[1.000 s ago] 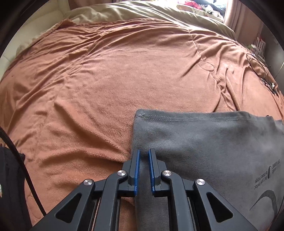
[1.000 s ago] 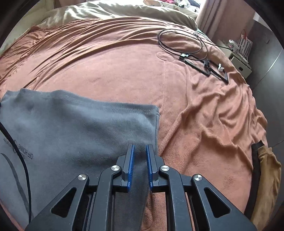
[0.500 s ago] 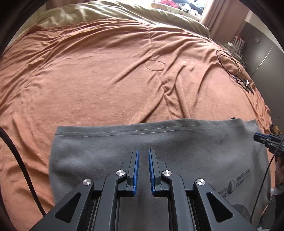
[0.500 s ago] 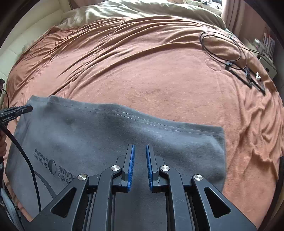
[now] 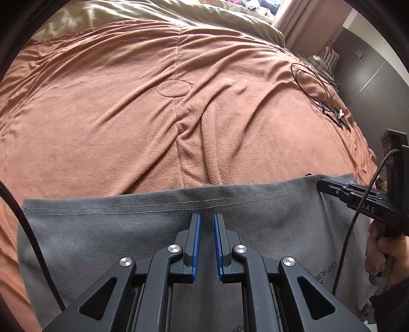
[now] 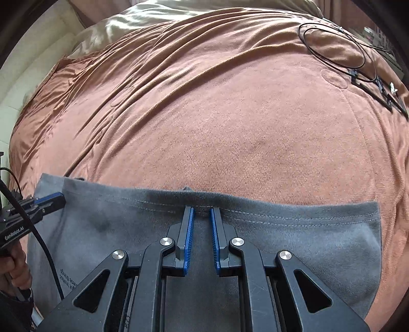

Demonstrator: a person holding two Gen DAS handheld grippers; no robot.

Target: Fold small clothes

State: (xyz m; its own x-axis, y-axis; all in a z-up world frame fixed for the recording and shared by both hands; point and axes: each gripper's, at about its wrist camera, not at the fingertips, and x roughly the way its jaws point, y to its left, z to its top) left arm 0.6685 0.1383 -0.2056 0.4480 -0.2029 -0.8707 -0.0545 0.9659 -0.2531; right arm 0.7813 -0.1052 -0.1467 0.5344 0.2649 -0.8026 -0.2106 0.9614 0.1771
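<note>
A grey T-shirt (image 5: 102,229) (image 6: 319,229) lies on a bed, its stitched hem running across just beyond the fingertips in both views. My left gripper (image 5: 207,217) is shut with the grey cloth between its blue pads, close to the hem. In the right wrist view the left gripper (image 6: 48,200) sits at the shirt's far left corner. My right gripper (image 6: 202,210) is shut on a bunched bit of hem. In the left wrist view the right gripper (image 5: 322,185) touches the hem's right end. Printed lettering (image 5: 324,274) shows on the shirt.
An orange-brown blanket (image 5: 127,127) (image 6: 230,115) covers the bed. A coiled black cable (image 5: 310,84) (image 6: 332,43) and small black parts lie at its far right. An olive duvet (image 5: 153,12) lies at the head. A person's hand (image 5: 383,250) (image 6: 12,258) holds each gripper's handle.
Both grippers have swung inward across the bed with the shirt. The grey cloth now spreads to both sides of each pair of fingers, and each view now shows the other gripper at the hem's end.
</note>
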